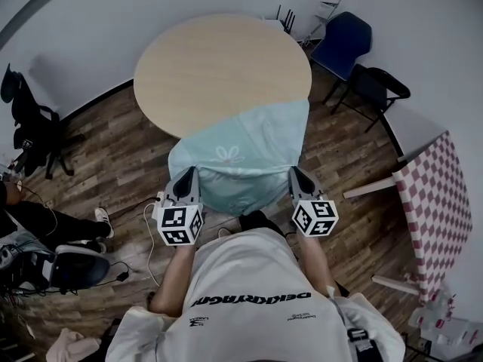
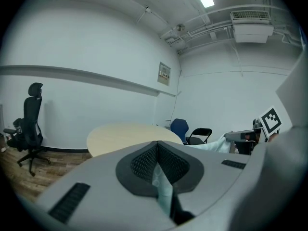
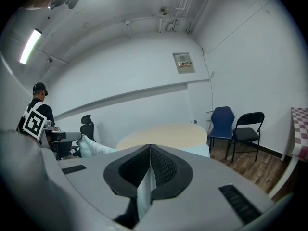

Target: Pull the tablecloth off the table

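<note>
We hold the pale-green tablecloth (image 1: 241,153) by its near edge, left tool (image 1: 186,172) and right tool (image 1: 296,172) each clamped shut on cloth. It stretches straight ahead to the round counter (image 1: 219,66) — only its far end rests on the counter's near rim.

My head camera looked steeply down on the round table (image 1: 219,66) at upper centre; both gripper cameras faced level across it, sharing the blue chair (image 2: 179,127).

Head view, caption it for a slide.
Left gripper and right gripper clamp pale teal tablecloth mostly off round beige table.
</note>
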`<state>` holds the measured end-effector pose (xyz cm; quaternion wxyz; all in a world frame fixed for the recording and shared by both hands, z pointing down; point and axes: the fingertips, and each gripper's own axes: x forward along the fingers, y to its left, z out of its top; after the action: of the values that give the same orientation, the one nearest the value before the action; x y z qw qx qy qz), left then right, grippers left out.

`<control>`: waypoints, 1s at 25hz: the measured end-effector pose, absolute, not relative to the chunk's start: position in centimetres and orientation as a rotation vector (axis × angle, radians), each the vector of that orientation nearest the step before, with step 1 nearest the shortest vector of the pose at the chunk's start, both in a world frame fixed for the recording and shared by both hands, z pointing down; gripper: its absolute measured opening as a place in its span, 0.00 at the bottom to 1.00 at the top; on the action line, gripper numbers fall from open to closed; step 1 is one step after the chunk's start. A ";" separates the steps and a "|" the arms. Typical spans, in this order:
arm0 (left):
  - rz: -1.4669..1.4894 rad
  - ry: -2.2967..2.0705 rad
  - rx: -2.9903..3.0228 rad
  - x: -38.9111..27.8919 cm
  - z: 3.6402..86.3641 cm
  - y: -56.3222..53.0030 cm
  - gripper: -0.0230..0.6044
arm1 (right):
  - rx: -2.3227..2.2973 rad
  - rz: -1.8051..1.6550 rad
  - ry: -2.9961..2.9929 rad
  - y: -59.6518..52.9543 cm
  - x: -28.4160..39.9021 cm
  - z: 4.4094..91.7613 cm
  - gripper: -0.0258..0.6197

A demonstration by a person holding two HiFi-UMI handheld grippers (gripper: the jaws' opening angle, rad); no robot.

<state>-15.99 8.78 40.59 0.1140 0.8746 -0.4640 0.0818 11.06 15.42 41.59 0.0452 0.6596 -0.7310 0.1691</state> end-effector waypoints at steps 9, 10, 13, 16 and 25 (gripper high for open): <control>0.185 -1.409 2.576 -16.3 39.2 10.7 0.06 | 2.083 0.493 -2.238 17.7 10.7 40.4 0.09; 0.176 -1.413 2.583 -16.3 38.9 10.8 0.06 | 2.089 0.480 -2.240 17.8 10.7 40.1 0.09; 0.152 -1.420 2.603 -16.4 37.9 11.0 0.06 | 2.106 0.440 -2.247 17.9 10.7 39.2 0.09; 0.135 -1.442 2.609 -16.3 37.4 11.1 0.06 | 2.116 0.417 -2.256 17.9 10.9 38.6 0.09; 0.114 -1.475 2.632 -15.8 36.6 11.0 0.06 | 2.131 0.361 -2.272 17.2 11.6 37.7 0.09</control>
<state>-15.76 10.97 36.59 0.0609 0.8701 -0.4877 0.0378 11.64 17.15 37.74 0.0027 0.6796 -0.7245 0.1152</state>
